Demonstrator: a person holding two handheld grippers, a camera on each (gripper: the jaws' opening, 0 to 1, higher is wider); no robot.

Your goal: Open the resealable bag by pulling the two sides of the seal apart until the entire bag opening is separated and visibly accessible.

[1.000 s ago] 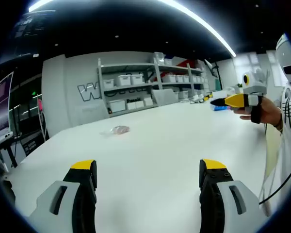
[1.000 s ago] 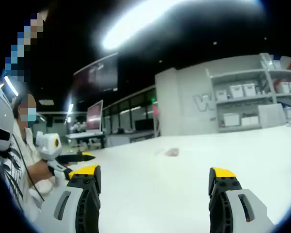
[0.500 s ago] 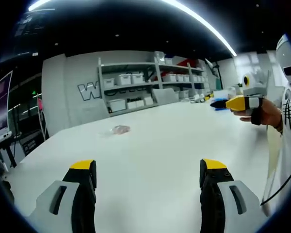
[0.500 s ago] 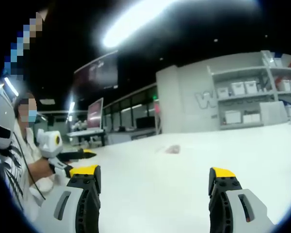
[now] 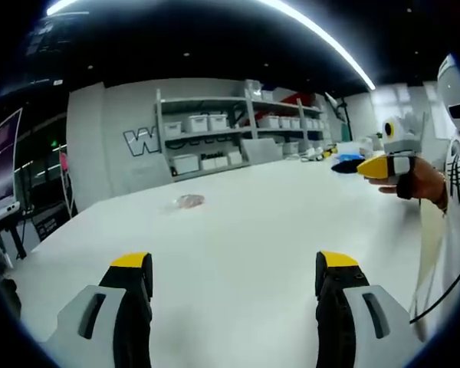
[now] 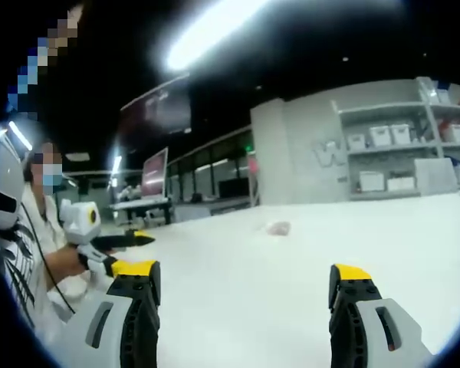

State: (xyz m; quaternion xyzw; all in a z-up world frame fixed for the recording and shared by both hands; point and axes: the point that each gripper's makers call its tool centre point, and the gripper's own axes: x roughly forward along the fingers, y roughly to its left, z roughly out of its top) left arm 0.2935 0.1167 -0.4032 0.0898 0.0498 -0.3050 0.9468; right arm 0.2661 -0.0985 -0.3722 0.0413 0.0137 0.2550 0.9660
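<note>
The resealable bag (image 5: 189, 202) lies flat on the white table (image 5: 276, 230), well apart from both grippers. It seems light, thin and slippery; best to pinch each seal lip. Left gripper (image 5: 234, 268) and right gripper (image 6: 241, 277) are both spread, empty.

Resealable bag (image 5: 190, 202): small, clear plastic, pinkish contents showing through, lying flat on white table (image 5: 238, 230). From my left gripper view it sits far out on tabletop, left of centre, well apart from everything. From my right gripper view same bag (image 6: 278, 228) lies far off, near middle, blurred. I cannot tell seal state or which way opening faces; too small. Nothing touching it.
</note>
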